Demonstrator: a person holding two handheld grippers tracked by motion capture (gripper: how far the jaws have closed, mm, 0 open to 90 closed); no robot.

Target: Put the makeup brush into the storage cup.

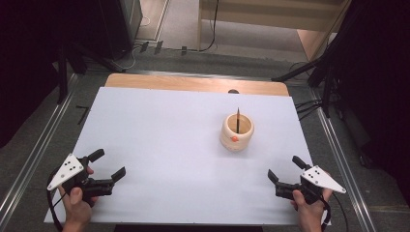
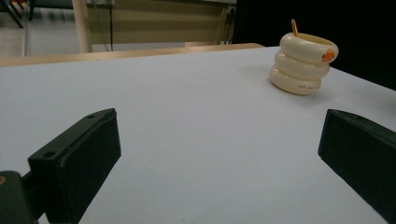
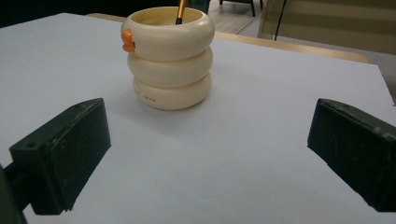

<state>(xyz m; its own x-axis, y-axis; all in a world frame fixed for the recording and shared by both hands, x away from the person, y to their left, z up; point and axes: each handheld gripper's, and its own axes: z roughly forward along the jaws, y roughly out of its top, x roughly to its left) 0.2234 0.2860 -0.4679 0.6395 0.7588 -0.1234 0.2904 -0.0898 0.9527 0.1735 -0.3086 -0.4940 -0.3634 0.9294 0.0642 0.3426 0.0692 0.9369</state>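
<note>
Cream ribbed cup [image 1: 237, 131] near tabletop's far right, pencil [image 1: 238, 119] inside; likely light, rigid, slippery; grasp across rim. Left gripper [image 1: 110, 164], right gripper [image 1: 284, 168] gaping, empty.

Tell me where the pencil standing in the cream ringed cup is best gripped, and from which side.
Probably the pencil is best taken by the bare shaft above the cup's rim, coming from above. It stands near upright with its lower part hidden in the cream cup, so only the top is free. The right gripper, open, sits nearer than the open left gripper.

Holder's [image 3: 169, 58] small lettering illegible
</note>
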